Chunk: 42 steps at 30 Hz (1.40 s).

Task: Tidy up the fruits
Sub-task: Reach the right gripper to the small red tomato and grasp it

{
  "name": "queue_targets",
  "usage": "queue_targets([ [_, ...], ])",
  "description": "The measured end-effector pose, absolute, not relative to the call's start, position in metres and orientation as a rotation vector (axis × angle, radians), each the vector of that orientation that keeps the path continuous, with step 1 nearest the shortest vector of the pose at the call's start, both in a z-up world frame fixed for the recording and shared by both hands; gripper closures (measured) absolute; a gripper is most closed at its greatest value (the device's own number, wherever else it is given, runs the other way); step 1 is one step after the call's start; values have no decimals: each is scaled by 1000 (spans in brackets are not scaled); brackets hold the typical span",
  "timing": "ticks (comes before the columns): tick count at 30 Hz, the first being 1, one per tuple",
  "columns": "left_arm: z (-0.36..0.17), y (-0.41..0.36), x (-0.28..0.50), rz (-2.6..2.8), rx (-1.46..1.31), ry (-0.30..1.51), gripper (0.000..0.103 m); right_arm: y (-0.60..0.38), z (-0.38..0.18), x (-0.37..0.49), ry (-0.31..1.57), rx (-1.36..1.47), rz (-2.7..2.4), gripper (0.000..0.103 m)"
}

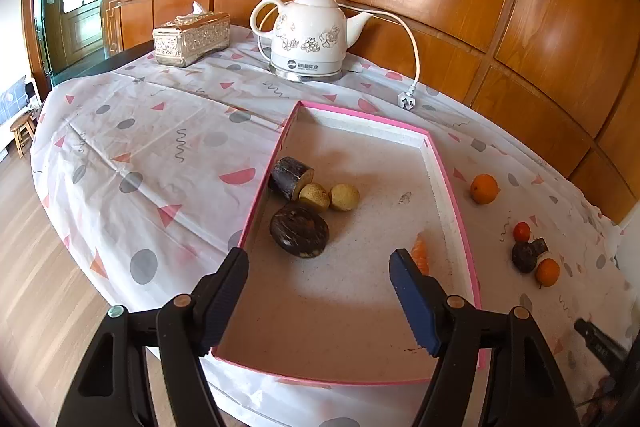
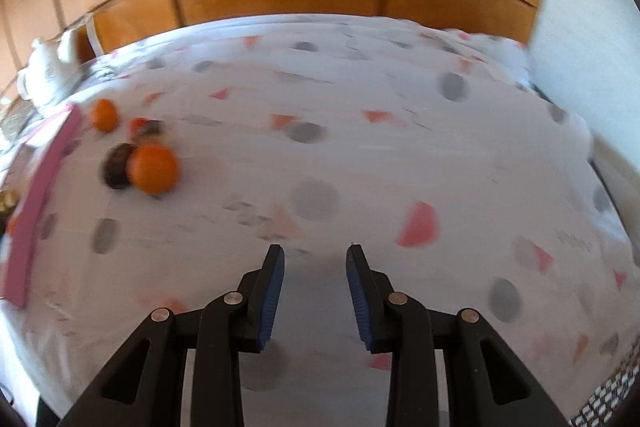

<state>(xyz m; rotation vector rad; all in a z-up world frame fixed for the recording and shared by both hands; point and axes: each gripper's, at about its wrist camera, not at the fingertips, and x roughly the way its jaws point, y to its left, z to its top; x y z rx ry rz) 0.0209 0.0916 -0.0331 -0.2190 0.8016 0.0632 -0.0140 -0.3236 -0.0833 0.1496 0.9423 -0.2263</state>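
A pink-rimmed box point(image 1: 434, 151) lies on the patterned tablecloth. Inside it are a dark round fruit point(image 1: 299, 229), a dark cut stalk piece point(image 1: 289, 177), two yellow-green fruits point(image 1: 343, 197) and an orange piece point(image 1: 420, 253) by the right wall. My left gripper point(image 1: 320, 259) is open and empty above the box's near end. Right of the box lie an orange point(image 1: 484, 189), a small red tomato point(image 1: 521, 231), a dark fruit point(image 1: 526, 255) and another orange point(image 1: 547, 271). My right gripper point(image 2: 316, 251) is open and empty over bare cloth; the loose fruits, led by an orange point(image 2: 153, 167), lie to its far left, blurred.
A white floral kettle point(image 1: 310, 35) with a cord and plug point(image 1: 406, 101) stands at the back, a silver tissue box point(image 1: 192, 37) to its left. Wood panelling backs the table. The table edge drops to wood floor on the left. The box's pink side point(image 2: 40, 203) shows at the right wrist view's left.
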Motion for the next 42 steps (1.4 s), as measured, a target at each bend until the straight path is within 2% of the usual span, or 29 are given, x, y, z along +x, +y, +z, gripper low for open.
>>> queue_targets([
  [12,-32,87,14,46,-198,801,29,-253,-45,62,895,63,88,71],
  [16,-29,89,11,58,-196,787,24,-236,-39,91,894,26,139,71],
  [27,-32,97,11,75,-212,800,23,-202,-75,157,1064,-169,163,70],
  [29,-33,99,11,79,-218,802,23,-203,-82,161,1087,-207,134,71],
  [30,-33,100,11,80,-219,803,23,-205,-85,163,1108,-187,145,76],
  [35,-34,99,11,80,-219,807,23,-210,-84,160,1090,-158,153,76],
  [42,-31,98,9,85,-215,798,22,-203,-50,142,974,-82,179,76],
])
